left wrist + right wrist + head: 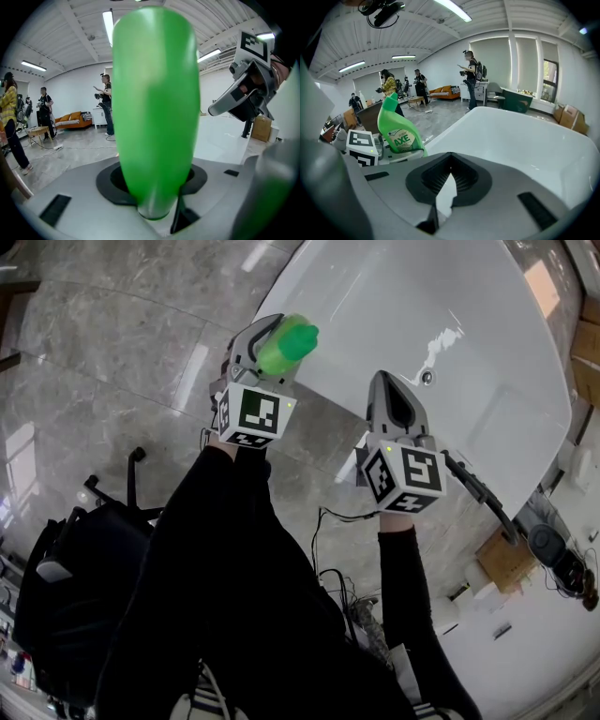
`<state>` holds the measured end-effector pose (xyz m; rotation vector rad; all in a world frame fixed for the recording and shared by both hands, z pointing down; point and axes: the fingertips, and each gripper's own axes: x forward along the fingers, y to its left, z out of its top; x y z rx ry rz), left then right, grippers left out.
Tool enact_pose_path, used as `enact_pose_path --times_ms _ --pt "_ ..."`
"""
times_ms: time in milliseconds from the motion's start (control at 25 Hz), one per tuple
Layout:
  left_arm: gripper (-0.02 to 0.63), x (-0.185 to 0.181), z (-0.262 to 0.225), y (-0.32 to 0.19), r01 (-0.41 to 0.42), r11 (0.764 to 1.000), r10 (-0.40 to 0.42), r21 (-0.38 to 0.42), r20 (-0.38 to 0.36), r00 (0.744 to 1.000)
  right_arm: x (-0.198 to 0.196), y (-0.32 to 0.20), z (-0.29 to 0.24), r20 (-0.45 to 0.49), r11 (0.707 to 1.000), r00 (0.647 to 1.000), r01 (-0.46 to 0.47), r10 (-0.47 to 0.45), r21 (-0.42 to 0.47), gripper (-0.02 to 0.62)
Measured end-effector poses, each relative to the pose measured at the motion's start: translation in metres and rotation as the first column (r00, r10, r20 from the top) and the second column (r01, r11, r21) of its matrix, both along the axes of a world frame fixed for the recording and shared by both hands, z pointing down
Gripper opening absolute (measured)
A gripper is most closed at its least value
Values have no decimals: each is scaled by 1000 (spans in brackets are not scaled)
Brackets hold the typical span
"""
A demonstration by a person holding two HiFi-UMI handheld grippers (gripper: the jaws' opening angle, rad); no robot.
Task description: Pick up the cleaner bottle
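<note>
At tub [487, 352] rim, L gripper [269, 329] is clamping green cleaner bottle [154, 117] upright. R gripper [382, 381] is hovering nearby, jaws together, empty.

I am looking at a large open test hall, more lab than home. In the head view, a white bathtub [450, 334] is sitting at one o'clock on marble floor [112, 324]. In the left gripper view, strip lights [108, 26] are glowing at twelve and people [107, 105] are standing near an orange sofa [75, 119] at nine.
</note>
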<state>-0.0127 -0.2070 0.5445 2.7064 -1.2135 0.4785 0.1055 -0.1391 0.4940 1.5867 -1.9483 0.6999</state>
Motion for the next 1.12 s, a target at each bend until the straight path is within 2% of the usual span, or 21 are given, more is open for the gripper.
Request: enact_pose_path --times_ms 240,560,840,1120 --pt "198 1 -1 -1 -5 1000 5 -7 -7 1000 6 4 3 2 1000 1000 -13 13 -6 2" --pt "195 11 -16 1 -62 997 61 -36 -42 997 13 3 -4 -1 999 999 -41 41 16 2" --pt "195 23 -48 2 -129 991 127 -41 -49 991 25 4 -28 -4 994 996 -91 91 53 2" --pt "195 37 -87 -3 -205 978 202 -47 -57 978 49 9 -50 3 980 984 -178 179 86 2"
